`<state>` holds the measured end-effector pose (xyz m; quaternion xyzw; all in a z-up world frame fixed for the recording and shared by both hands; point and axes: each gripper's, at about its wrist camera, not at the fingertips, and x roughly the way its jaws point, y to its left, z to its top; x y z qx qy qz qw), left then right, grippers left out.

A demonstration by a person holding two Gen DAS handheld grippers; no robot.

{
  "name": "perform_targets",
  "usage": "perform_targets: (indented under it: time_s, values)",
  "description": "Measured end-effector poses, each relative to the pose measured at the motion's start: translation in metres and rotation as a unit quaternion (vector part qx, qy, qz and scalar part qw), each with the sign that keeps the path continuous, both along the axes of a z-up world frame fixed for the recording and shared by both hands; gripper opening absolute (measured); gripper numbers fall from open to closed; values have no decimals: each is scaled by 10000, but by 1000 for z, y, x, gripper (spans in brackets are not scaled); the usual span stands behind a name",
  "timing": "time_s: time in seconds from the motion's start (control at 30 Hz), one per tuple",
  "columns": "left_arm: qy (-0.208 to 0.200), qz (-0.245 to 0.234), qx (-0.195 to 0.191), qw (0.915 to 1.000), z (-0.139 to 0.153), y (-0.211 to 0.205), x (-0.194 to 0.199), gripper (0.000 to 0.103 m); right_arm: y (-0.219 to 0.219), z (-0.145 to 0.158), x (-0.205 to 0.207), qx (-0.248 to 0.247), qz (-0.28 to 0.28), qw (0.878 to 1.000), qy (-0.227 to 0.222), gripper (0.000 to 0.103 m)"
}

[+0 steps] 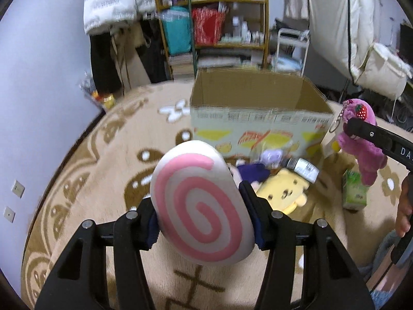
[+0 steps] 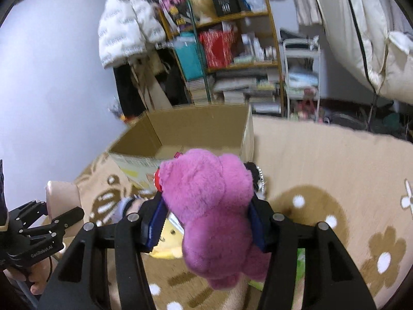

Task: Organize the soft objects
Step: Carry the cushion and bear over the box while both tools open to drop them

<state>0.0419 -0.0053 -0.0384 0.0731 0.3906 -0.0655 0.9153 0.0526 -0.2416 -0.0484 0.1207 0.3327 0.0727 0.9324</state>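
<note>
My left gripper [image 1: 204,217] is shut on a white cushion with a pink spiral [image 1: 198,201], held above the rug. In the right wrist view, that cushion [image 2: 62,196] and the left gripper [image 2: 64,219] show at the far left. My right gripper [image 2: 206,222] is shut on a pink plush bear [image 2: 214,214], its blue pads pressing the bear's sides. In the left wrist view, the bear [image 1: 361,149] hangs at the right edge with a strawberry charm and a key chain, under a right gripper finger [image 1: 371,134]. An open cardboard box [image 1: 258,98] stands ahead of both grippers.
On the beige patterned rug [image 1: 103,180] in front of the box lie a yellow plush [image 1: 284,191], a purple plush [image 1: 253,173] and a green carton [image 1: 355,193]. A shelf unit [image 1: 227,25], hanging coats and a white cart stand behind the box.
</note>
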Motion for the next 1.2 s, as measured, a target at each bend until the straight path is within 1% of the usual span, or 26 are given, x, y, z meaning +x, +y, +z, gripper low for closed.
perform_targets:
  time_s: [0.07, 0.2, 0.33, 0.53, 0.63, 0.83, 0.9, 1.03, 1.1, 1.2]
  values:
    - [-271, -60, -38, 9996, 10, -1, -5, 55, -2, 11, -6, 55, -25, 9996, -279, 59]
    - [-679, -39, 65, 9977, 25, -3, -5, 55, -4, 28, -17, -1, -218, 9963, -834, 59]
    - [-1003, -31, 173, 9948, 35, -4, -2, 55, -7, 41, -15, 85, -261, 9936, -1096, 59]
    - [-1452, 12, 100, 9893, 57, -7, 14, 54, -12, 43, -7, 168, -247, 9935, -1097, 59]
    - [-1656, -45, 135, 9861, 64, -11, 26, 54, -9, 41, -3, 81, -196, 9937, -1098, 59]
    - [-1761, -117, 165, 9842, 64, -21, 55, 55, -8, 41, 15, -2, -91, 9934, -1143, 59]
    - [-1753, -112, 116, 9844, 63, -21, 64, 55, -9, 40, 24, -96, -152, 9946, -1023, 59]
    - [-1669, -173, -109, 9858, 56, -20, 86, 55, -14, 39, 35, -127, -99, 9950, -986, 59]
    - [-1625, -229, -90, 9864, 52, -24, 94, 55, -16, 39, 42, -96, -49, 9951, -985, 59]
    - [-1638, -351, 96, 9858, 47, -33, 105, 55, -18, 37, 57, 10, 3, 9950, -995, 59]
